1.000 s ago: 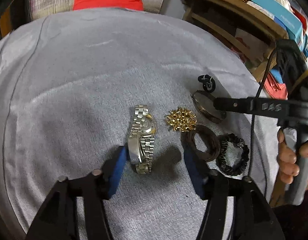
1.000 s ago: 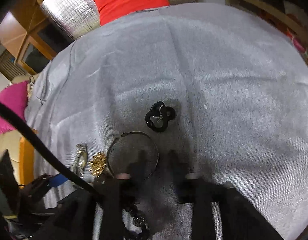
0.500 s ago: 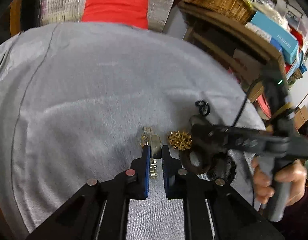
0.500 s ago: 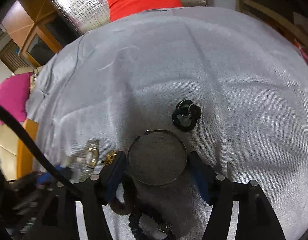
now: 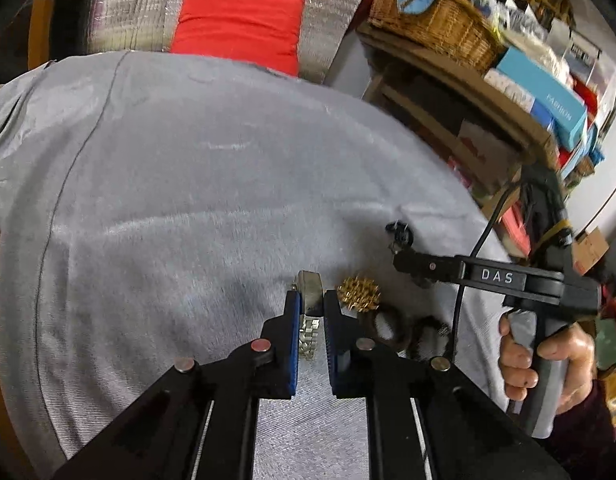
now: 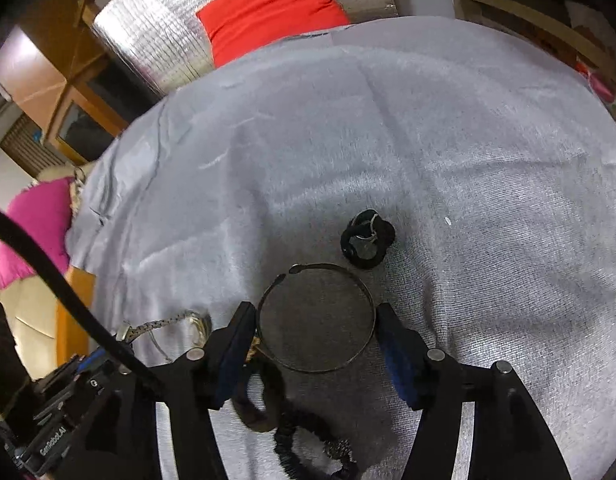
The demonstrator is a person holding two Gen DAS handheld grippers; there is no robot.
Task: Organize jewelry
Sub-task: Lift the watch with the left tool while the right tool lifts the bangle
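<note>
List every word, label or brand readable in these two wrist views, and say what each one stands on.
"DAS": white letters on the black arm of the right gripper, left wrist view.
"FASHION": pale letters on the side of the blue box on the shelf; small, read with some doubt.
"GenRobot.AI": white letters on the body of the left gripper, right wrist view.
Other boxes on the shelf carry print too blurred to read.

this looks like a room in a home. a grey cloth (image 5: pixel 188 200) covers the desk. behind it is a shiny silver seat (image 6: pixel 156 40) with a red cushion (image 5: pixel 238 24). wooden shelves (image 5: pixel 460 80) at the side are full of a woven basket (image 5: pixel 432 24), boxes (image 5: pixel 544 92) and other things. a pink pillow (image 6: pixel 32 228) and a wooden cupboard (image 6: pixel 60 92) are nearby.
</note>
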